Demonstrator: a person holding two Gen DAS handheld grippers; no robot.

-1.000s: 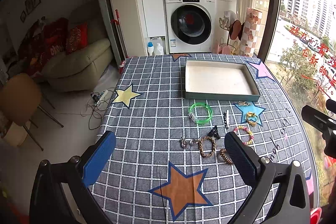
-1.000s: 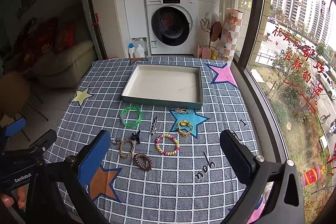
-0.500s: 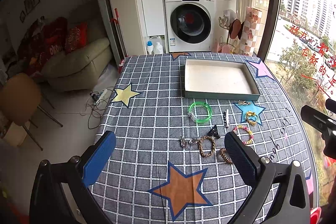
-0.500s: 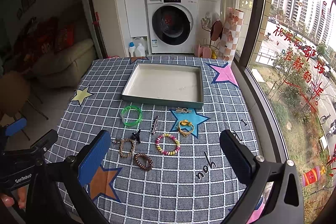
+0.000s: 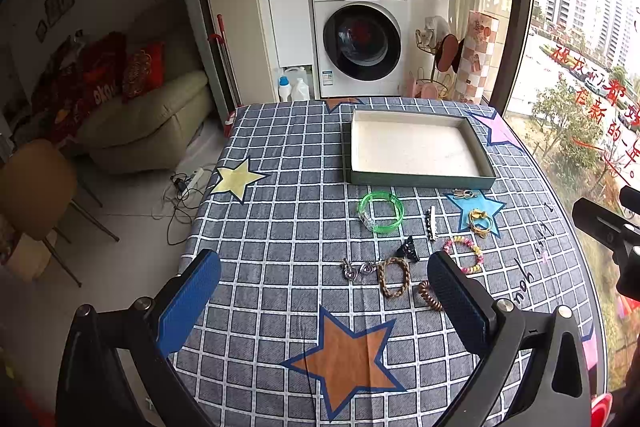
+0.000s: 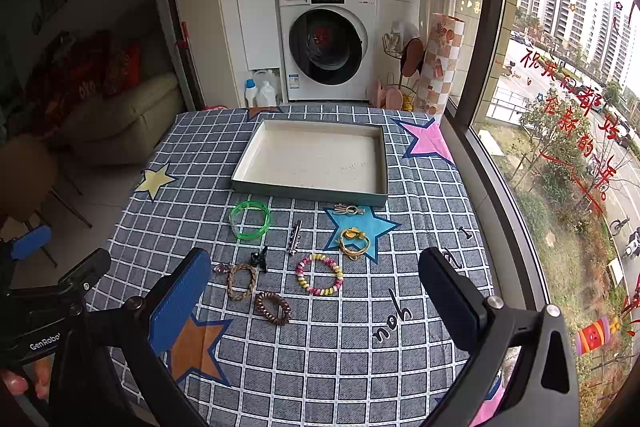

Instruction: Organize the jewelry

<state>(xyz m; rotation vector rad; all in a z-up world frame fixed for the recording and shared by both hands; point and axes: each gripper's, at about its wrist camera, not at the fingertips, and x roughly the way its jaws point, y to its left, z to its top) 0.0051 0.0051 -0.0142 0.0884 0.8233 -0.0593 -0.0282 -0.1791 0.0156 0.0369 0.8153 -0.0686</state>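
An empty green tray [image 5: 420, 182] [image 6: 308, 193] with a white floor lies at the far side of the checked tablecloth. In front of it are scattered a green bangle [image 5: 381, 212] [image 6: 250, 219], a silver clip [image 6: 296, 237], a gold hair tie [image 6: 354, 239], a pastel bead bracelet [image 6: 319, 274], a braided bracelet [image 5: 394, 277] [image 6: 241, 281], a brown coil tie [image 6: 273, 307] and a black claw clip [image 5: 408, 249]. My left gripper [image 5: 324, 301] hovers open over the near table. My right gripper [image 6: 316, 301] hovers open too, empty, above the bracelets.
The table [image 6: 320, 367] ends at a window sill on the right and drops to the floor on the left. A washing machine [image 5: 360, 39] stands behind it. A sofa [image 5: 140, 123] and a chair [image 5: 36, 187] are at the left. A hand [image 6: 20, 383] holds the left gripper's handle.
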